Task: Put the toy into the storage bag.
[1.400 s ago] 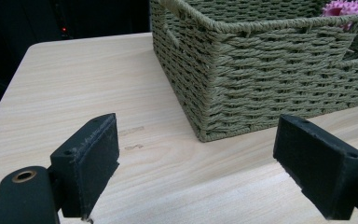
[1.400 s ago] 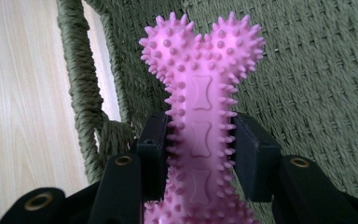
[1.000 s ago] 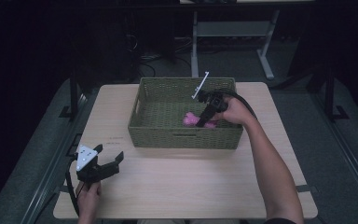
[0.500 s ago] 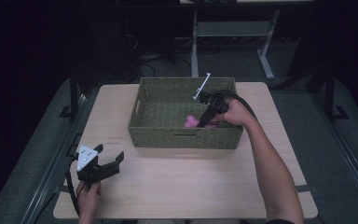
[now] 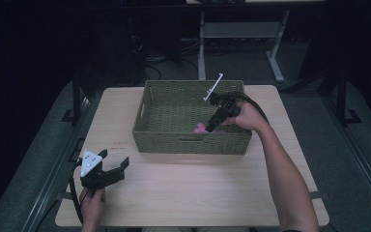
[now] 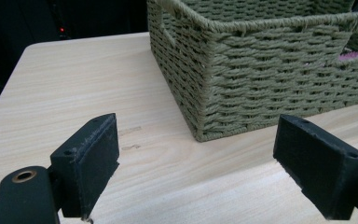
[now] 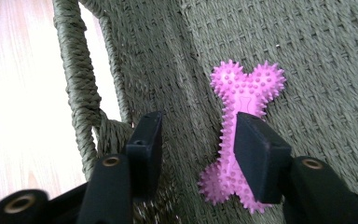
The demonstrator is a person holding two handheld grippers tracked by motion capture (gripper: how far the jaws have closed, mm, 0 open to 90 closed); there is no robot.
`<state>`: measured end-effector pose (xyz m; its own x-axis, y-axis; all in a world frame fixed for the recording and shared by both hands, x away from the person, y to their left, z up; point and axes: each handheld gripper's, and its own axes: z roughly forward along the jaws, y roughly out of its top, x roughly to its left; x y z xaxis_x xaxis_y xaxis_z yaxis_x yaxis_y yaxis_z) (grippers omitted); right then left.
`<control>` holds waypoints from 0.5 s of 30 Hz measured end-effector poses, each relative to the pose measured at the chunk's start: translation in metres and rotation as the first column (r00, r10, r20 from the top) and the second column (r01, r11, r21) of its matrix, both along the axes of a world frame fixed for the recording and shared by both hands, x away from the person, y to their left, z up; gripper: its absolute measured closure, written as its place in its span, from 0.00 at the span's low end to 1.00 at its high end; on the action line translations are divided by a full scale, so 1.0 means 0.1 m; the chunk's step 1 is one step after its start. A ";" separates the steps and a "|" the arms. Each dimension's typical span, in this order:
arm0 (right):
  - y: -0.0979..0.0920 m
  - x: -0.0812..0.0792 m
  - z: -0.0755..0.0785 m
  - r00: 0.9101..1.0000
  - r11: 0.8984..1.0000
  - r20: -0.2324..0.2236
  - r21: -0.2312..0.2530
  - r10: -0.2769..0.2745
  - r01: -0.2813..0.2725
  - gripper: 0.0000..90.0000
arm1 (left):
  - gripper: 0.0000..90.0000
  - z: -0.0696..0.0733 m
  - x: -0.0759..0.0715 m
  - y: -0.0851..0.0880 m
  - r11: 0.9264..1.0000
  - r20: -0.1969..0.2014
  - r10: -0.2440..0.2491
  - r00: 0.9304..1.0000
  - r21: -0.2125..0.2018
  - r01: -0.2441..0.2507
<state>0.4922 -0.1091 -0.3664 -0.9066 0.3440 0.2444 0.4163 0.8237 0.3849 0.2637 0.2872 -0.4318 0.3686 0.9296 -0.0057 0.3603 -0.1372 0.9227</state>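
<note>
A pink spiky bone toy (image 7: 247,88) lies flat on the floor of a green woven basket (image 5: 191,145), near its front wall (image 7: 81,70). My right gripper (image 7: 198,135) reaches down into the basket and stands open; its right jaw overlaps the toy's middle, and only weave shows between the jaws. From above, the right gripper (image 5: 210,126) sits just right of the toy (image 5: 200,128). My left gripper (image 5: 113,158) rests low over the table's front left corner, open and holding nothing (image 6: 196,154). It faces the basket's corner (image 6: 261,79).
The basket stands at the back middle of a light wooden table (image 5: 198,188). A white tag (image 5: 213,88) sticks up from its far rim. A metal desk frame (image 5: 241,34) stands on the dark floor behind the table.
My right gripper has shifted slightly inside the basket, and the pink toy sits a little lower towards the front wall. The left gripper has stayed put.
</note>
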 end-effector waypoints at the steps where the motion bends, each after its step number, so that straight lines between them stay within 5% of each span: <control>1: 0.00 0.00 0.00 1.000 1.000 -0.002 0.000 -0.002 0.002 0.55 | 0.15 0.00 -0.01 0.00 1.000 0.003 0.000 1.000 -0.004 0.000; 15: -0.07 -0.08 0.18 0.999 0.999 0.038 0.037 -0.031 0.029 0.45 | 0.15 0.00 -0.01 0.00 1.000 0.003 0.002 1.000 -0.003 -0.002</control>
